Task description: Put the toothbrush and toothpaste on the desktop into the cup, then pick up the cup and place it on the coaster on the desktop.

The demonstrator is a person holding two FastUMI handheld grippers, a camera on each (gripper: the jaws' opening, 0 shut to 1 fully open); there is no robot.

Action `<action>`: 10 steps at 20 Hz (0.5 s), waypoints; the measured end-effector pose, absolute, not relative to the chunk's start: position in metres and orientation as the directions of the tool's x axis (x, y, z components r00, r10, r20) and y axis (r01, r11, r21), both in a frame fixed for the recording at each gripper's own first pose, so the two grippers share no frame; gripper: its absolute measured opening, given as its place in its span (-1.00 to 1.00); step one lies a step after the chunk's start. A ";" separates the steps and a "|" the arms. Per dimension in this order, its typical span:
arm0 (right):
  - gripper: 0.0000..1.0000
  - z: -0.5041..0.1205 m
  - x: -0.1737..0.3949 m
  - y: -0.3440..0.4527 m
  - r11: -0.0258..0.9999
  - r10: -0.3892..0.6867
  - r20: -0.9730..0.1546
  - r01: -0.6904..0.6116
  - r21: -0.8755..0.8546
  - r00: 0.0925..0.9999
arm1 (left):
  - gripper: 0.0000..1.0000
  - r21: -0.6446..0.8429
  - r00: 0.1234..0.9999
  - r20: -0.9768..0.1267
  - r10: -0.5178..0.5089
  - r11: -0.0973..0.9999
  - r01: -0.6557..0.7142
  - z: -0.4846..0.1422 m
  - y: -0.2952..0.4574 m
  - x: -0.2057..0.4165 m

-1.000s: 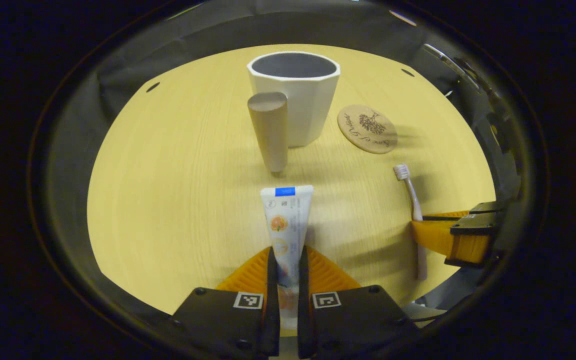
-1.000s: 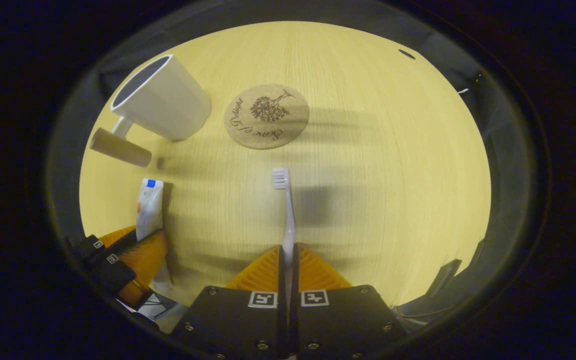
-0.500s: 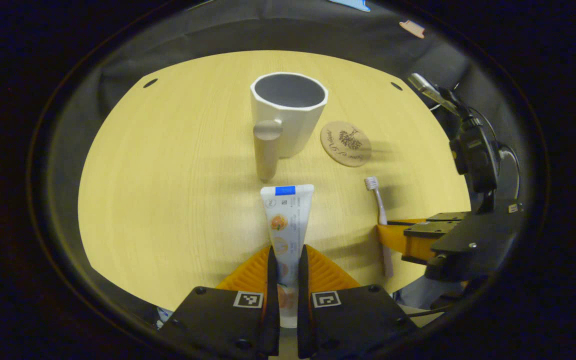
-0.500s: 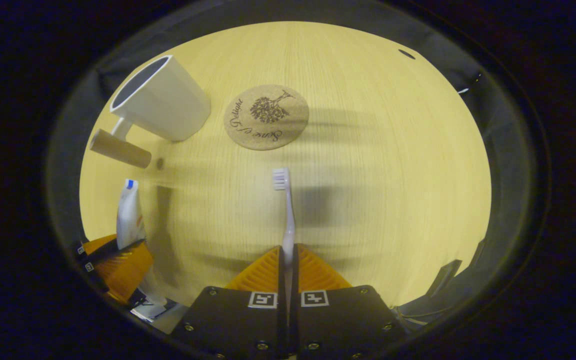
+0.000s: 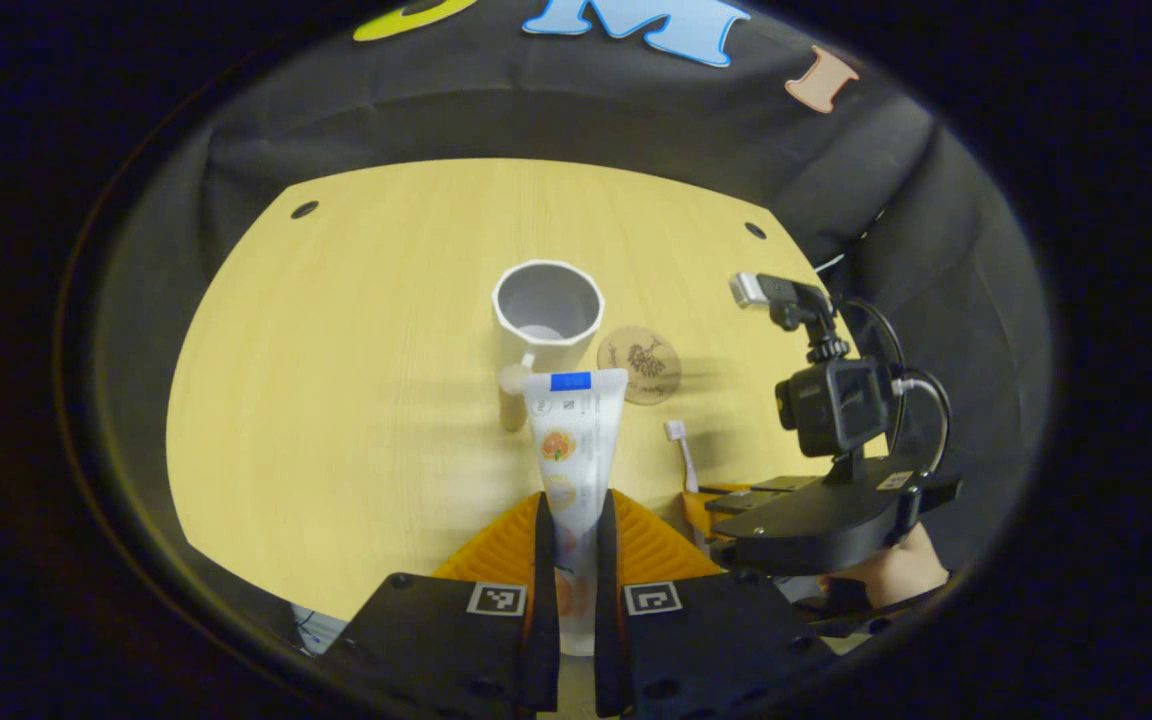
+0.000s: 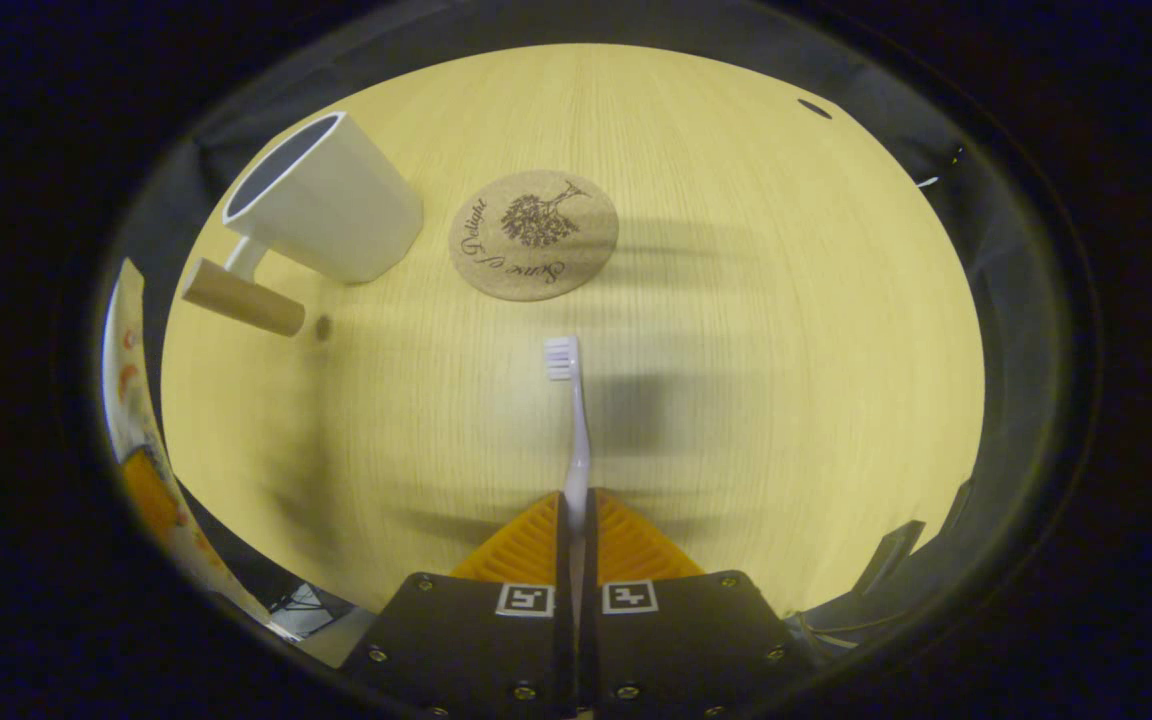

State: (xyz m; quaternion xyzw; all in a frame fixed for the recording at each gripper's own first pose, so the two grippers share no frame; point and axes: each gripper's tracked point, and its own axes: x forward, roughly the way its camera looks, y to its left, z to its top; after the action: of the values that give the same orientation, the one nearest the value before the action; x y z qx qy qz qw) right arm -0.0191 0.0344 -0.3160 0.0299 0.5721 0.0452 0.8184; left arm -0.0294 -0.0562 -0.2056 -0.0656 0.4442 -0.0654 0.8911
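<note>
Flat glossy toothpaste tube [image 5: 571, 440] between ribbed orange left tool [image 5: 568, 540] fingers.

Left gripper [image 5: 568, 520]: at the bottom of the left gripper view; orange fingers close together, both pressing on the toothpaste [image 5: 572, 440]; tube stands up and forward from between them; raised well above the desktop, looking down on it

Right gripper [image 6: 576, 515]: at the bottom of the right gripper view; fingers nearly together, clamped on the toothbrush [image 6: 572, 420] handle; brush head points forward, low over the desktop

Right gripper, seen from the left gripper view: lower and to the right; black body with a camera mounted on top; orange fingers partly hidden behind the body

Hand [image 5: 891, 572]: grips the right gripper from behind and below; only part of it visible
</note>
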 end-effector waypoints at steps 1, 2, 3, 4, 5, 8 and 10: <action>-0.93 -0.315 -0.019 0.034 0.994 0.109 -0.933 -0.040 0.101 0.342 | -0.58 -0.180 0.610 -0.771 -0.180 0.982 0.062 -0.196 -0.056 -0.023; -0.93 -0.316 -0.019 0.034 0.994 0.109 -0.933 -0.040 0.102 0.342 | -0.58 -0.183 0.622 -0.762 -0.184 0.981 0.065 -0.189 -0.056 -0.017; -0.94 -0.316 -0.019 0.034 0.994 0.110 -0.933 -0.039 0.103 0.342 | -0.57 -0.184 0.637 -0.748 -0.184 0.981 0.067 -0.180 -0.054 -0.007; -0.93 -0.316 -0.019 0.034 0.994 0.110 -0.933 -0.039 0.103 0.343 | -0.57 -0.188 0.650 -0.737 -0.186 0.980 0.068 -0.173 -0.052 0.002; -0.93 -0.316 -0.019 0.034 0.994 0.110 -0.933 -0.039 0.103 0.344 | -0.57 -0.197 0.659 -0.727 -0.192 0.978 0.069 -0.168 -0.052 0.011; -0.94 -0.316 -0.019 0.034 0.994 0.111 -0.930 -0.037 0.105 0.349 | -0.57 -0.224 0.681 -0.702 -0.210 0.972 0.069 -0.156 -0.051 0.041; -0.93 -0.316 -0.020 0.034 0.993 0.115 -0.928 -0.032 0.111 0.354 | -0.58 -0.229 0.700 -0.680 -0.216 0.970 0.078 -0.148 -0.047 0.066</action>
State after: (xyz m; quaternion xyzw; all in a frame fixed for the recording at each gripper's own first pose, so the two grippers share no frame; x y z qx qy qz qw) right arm -0.0195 0.0338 -0.3159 0.0364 0.5666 0.0448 0.8220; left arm 0.0658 -0.0467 -0.1480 -0.0917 0.3787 -0.0801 0.9175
